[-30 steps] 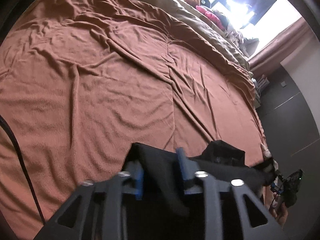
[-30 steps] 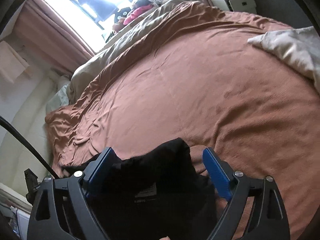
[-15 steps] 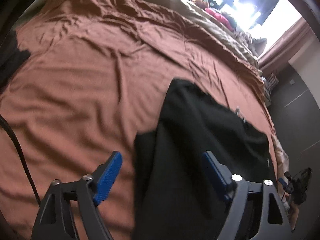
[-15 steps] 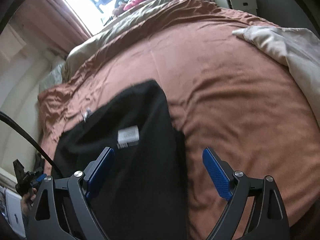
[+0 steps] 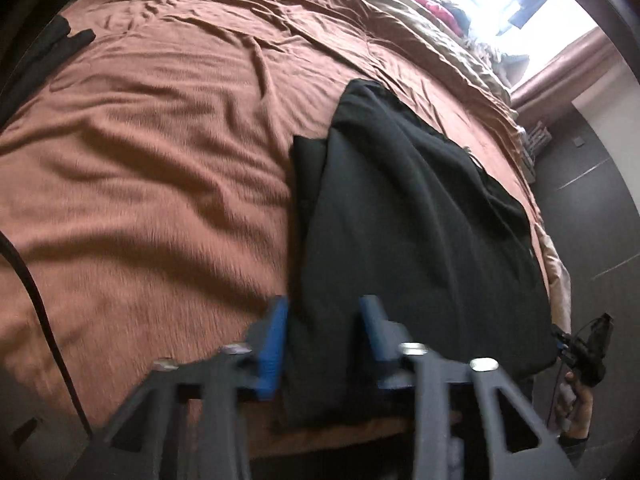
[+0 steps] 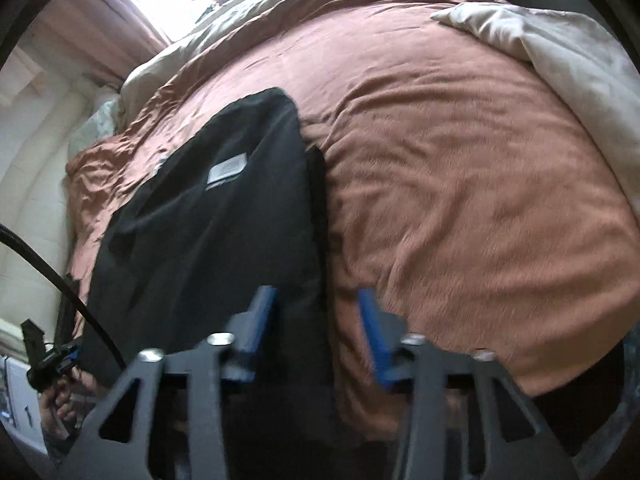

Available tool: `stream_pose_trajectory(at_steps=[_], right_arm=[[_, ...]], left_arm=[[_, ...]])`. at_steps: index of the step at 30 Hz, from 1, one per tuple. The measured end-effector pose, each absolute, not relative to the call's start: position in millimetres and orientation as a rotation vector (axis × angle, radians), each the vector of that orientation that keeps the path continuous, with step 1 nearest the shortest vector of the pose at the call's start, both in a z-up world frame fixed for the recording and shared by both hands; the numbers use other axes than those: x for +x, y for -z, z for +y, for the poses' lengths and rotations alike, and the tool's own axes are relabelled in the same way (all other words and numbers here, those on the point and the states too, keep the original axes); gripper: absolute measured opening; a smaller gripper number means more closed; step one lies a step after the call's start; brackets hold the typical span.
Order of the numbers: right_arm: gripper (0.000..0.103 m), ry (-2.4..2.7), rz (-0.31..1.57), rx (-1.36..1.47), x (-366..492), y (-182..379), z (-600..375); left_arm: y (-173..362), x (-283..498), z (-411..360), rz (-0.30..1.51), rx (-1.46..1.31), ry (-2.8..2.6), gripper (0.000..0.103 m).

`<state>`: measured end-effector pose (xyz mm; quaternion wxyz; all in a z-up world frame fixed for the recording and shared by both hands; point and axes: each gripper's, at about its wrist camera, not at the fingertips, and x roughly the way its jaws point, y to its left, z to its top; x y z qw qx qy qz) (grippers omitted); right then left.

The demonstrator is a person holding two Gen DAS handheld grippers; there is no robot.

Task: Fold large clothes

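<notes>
A black garment [image 5: 404, 216] lies spread flat on the brown bedspread [image 5: 160, 152], its near edge at the bed's front edge. It also shows in the right wrist view [image 6: 208, 224], with a grey label [image 6: 228, 170] on top. My left gripper [image 5: 324, 336] straddles the garment's near left edge, jaws narrowed with cloth between the blue pads; whether they grip it I cannot tell. My right gripper [image 6: 316, 328] is over the garment's near right edge, jaws partly closed, with cloth and bedspread between them.
A beige blanket [image 6: 560, 64] lies at the right of the bed. Pillows and bright window are at the far end. Another dark cloth [image 5: 52, 48] lies at the far left. A dark cabinet wall [image 5: 592, 200] stands right of the bed.
The garment was let go and now lies spread flat. Both grippers opened wide, pulled back to its near edge, and have since narrowed their jaws around that edge.
</notes>
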<state>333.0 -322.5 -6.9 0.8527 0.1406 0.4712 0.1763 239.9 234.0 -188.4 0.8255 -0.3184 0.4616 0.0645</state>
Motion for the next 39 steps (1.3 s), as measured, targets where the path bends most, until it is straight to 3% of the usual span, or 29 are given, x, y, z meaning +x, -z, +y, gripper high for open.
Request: stream_pose_trajectory(at_steps=[1,2,4,17,22,25,27,29,36,38,39], right_arm=[[0.013,-0.377,0.986,0.29,330,6,-323],[0.01,-0.38,0.976,0.276,327,3,-324],[0.001,-0.38,0.955,0.263,321,0,-326],[0.0,-0.319,0.973,0.293,279,42,-350],[0.0,-0.253,0.983,0.3,267,46,-361],[0.0,-0.241,0.927,0.311,257,24,-364],[0.0,-0.252,0.882,0.294,251,5,-359],[0.0,-0.288,0.859,0.28,246,-8,-348],[0.006,-0.443,0.861,0.192,245,-20,-270],[0.019,-0.47,0.87,0.174,248,-14,-250],[0.035,-0.484,0.873,0.163,249,-10,-239]], left_arm=[[186,236,232,0.974,-0.661,-0.145,0.02],[183,233,230,0.964,-0.649,-0.149,0.011],[176,225,226,0.945,-0.633,-0.147,0.005],[193,199,217,0.964,-0.619,-0.168,0.003],[194,194,223,0.962,-0.657,-0.162,0.007],[189,185,232,0.954,-0.701,-0.182,0.03],[188,176,238,0.918,-0.749,-0.186,0.063],[188,168,241,0.877,-0.804,-0.173,0.074],[210,166,235,0.885,-0.94,-0.115,0.074],[213,166,234,0.869,-0.967,-0.096,0.074],[213,166,235,0.859,-0.982,-0.087,0.074]])
